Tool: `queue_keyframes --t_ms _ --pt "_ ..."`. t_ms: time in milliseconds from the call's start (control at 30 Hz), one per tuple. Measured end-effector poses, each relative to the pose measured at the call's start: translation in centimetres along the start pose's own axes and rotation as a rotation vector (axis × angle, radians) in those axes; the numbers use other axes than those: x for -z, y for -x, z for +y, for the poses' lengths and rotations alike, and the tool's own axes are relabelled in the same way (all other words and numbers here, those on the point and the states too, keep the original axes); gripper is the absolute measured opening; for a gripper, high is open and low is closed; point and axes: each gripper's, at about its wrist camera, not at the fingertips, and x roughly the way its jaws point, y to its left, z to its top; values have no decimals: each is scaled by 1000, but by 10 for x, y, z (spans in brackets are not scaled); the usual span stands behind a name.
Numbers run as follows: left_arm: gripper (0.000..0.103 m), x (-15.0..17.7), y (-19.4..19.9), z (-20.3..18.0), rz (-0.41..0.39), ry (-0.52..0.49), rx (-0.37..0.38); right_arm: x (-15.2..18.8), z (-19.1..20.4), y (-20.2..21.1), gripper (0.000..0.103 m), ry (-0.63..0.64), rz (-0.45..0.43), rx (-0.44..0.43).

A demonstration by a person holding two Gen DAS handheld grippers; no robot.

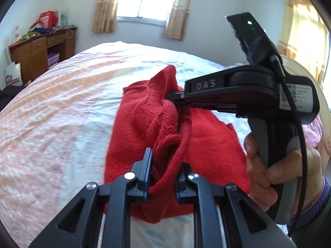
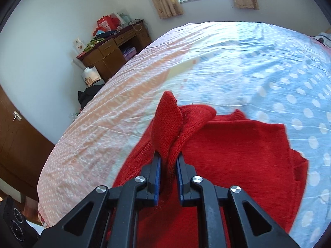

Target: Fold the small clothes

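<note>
A red knitted garment (image 1: 144, 124) lies partly bunched on the bed. My left gripper (image 1: 165, 163) is shut on its ribbed edge, fabric pinched between the blue pads (image 1: 148, 161). The right gripper (image 1: 178, 97) comes in from the right in the left wrist view, held by a hand (image 1: 269, 165), its tip buried in the same garment. In the right wrist view my right gripper (image 2: 168, 161) is shut on a raised fold of the red garment (image 2: 238, 150), which stands up between the fingers (image 2: 156, 165) while the rest lies flat on the bed.
The bed (image 2: 248, 62) has a sheet with pink and blue dotted halves. A wooden desk (image 1: 41, 47) with bags and clutter stands at the far left wall, also in the right wrist view (image 2: 115, 49). A curtained window (image 1: 144, 0) is behind the bed. A wooden door (image 2: 16, 136) is left.
</note>
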Motion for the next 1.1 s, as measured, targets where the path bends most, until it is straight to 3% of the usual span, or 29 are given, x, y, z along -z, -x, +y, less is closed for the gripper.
queue_keyframes --t_ms 400,500,533,600,800,900,1033,1100 --pt "17 -6 -29 -76 56 -132 130 -6 -69 43 12 70 -1 155" --pt "17 -3 -38 -87 81 -150 146 2 -99 47 9 44 11 180" --pt "17 -2 -41 -91 91 -159 147 5 -108 48 1 32 12 188" --pt "17 -1 -48 -97 106 -172 147 10 -129 48 0 0 14 211" --pt "17 4 -60 -116 125 -203 158 31 -177 47 0 -153 7 170" --pt "17 10 -61 -123 137 -228 200 43 -186 57 0 -197 -18 139" --pt "17 29 -59 -149 103 -335 140 55 -192 82 0 -207 -80 155" --pt "17 32 -51 -147 85 -347 141 59 -191 91 0 -210 -96 109"
